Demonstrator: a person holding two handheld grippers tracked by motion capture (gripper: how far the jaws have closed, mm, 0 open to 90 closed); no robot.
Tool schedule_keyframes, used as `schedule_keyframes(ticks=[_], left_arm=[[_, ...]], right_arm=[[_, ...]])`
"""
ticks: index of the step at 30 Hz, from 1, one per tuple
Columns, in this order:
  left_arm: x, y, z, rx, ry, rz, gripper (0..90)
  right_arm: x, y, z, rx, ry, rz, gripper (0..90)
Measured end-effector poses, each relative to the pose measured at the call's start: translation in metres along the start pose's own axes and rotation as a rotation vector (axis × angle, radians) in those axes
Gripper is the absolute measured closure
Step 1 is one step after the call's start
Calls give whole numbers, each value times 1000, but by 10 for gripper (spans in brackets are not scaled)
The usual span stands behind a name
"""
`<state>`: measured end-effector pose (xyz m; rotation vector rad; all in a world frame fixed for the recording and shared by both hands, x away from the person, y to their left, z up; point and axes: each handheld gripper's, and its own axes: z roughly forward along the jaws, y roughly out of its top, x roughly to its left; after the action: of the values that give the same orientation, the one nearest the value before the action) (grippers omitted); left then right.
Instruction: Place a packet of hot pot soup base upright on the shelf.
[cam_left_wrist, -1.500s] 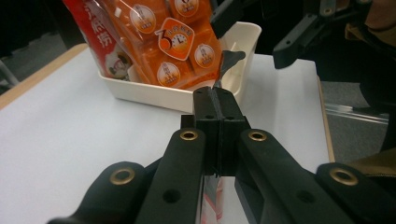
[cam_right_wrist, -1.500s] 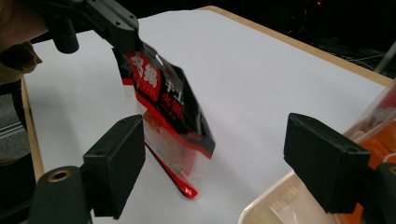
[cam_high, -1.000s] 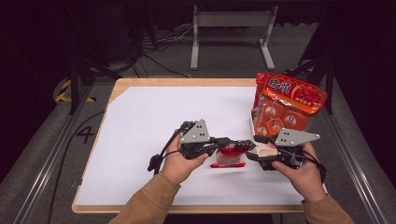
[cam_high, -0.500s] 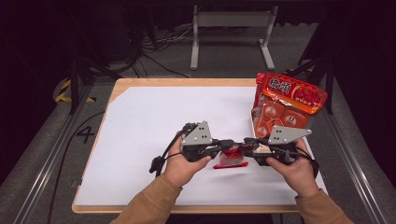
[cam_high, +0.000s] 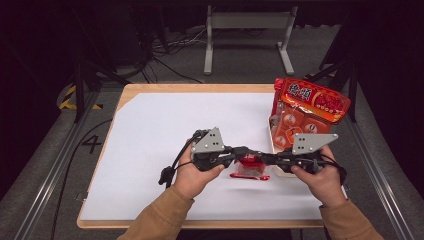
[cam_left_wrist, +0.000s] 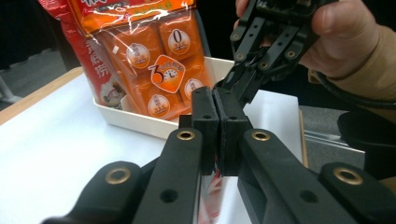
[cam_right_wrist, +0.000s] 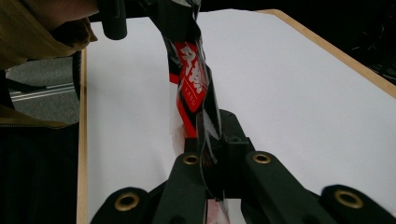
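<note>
Near table front: red sachet (cam_high: 248, 167) is hanging between both grippers, just above the white sheet (cam_high: 165, 130)
Left gripper (cam_high: 235, 151): jaws are clamping one end of the sachet
Right gripper (cam_high: 267, 157): jaws have just been closing, now pinching the sachet's other end
Beside right hand (cam_high: 322, 177): orange snack bag (cam_high: 310, 107) is standing in a white tray (cam_left_wrist: 140, 122)

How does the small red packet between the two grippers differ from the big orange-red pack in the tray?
The small red packet is far smaller than the big pack. The packet is held up off the white sheet, pinched by the left gripper and right gripper, while the pack stands leaning in the white tray, untouched. The packet looks like a single twisted sachet; the pack shows several orange portions inside. Both are glossy red plastic wrappers.
</note>
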<state>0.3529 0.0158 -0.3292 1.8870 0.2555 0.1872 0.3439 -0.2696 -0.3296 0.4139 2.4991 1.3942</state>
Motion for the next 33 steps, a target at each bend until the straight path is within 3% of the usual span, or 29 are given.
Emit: schedule_keyframes(ticks=[6, 8, 15, 19, 33], left_arm=[[2, 0, -2, -10, 25, -15, 775], [2, 0, -3, -21, 42, -29, 683], [6, -2, -13, -31, 106, -33, 502], [9, -5, -21, -23, 132, -41, 437], [23, -32, -58, 11, 221, -95, 385]], right_arm=[[-3, 3, -4, 7, 21, -13, 900], [-6, 4, -7, 5, 25, -14, 900], [-15, 8, -20, -4, 39, -6, 900], [-19, 11, -30, -4, 24, -10, 900], [-37, 24, -63, -1, -7, -24, 900]])
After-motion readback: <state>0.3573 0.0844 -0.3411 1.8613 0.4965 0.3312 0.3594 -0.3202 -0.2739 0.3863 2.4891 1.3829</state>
